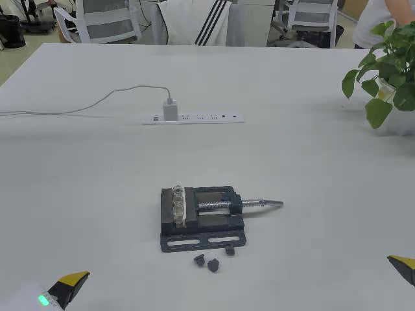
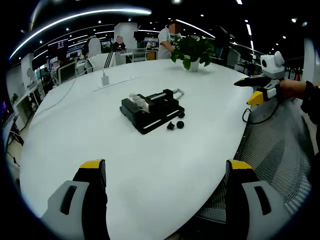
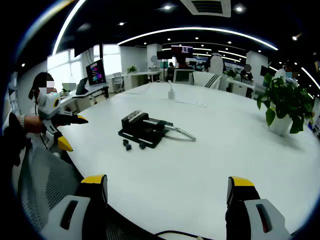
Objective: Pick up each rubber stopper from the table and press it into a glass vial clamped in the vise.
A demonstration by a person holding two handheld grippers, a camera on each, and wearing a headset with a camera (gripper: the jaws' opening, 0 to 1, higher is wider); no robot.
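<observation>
Presently, the left gripper (image 2: 165,166) and right gripper (image 3: 167,180) both have their jaws spread wide, holding nothing, at the worktop's (image 1: 97,194) near edge. The rubber stoppers (image 1: 213,265) lie just beside the vise (image 1: 217,223), on its near side. The vials (image 1: 177,204) stand clamped. Recommended: descend squarely over one stopper, grip its broader end, and keep the plug end downward.

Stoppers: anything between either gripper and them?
Nothing visible. The stoppers lie on the table just in front of the vise; left gripper and right gripper face them across open tabletop, jaws open.
</observation>
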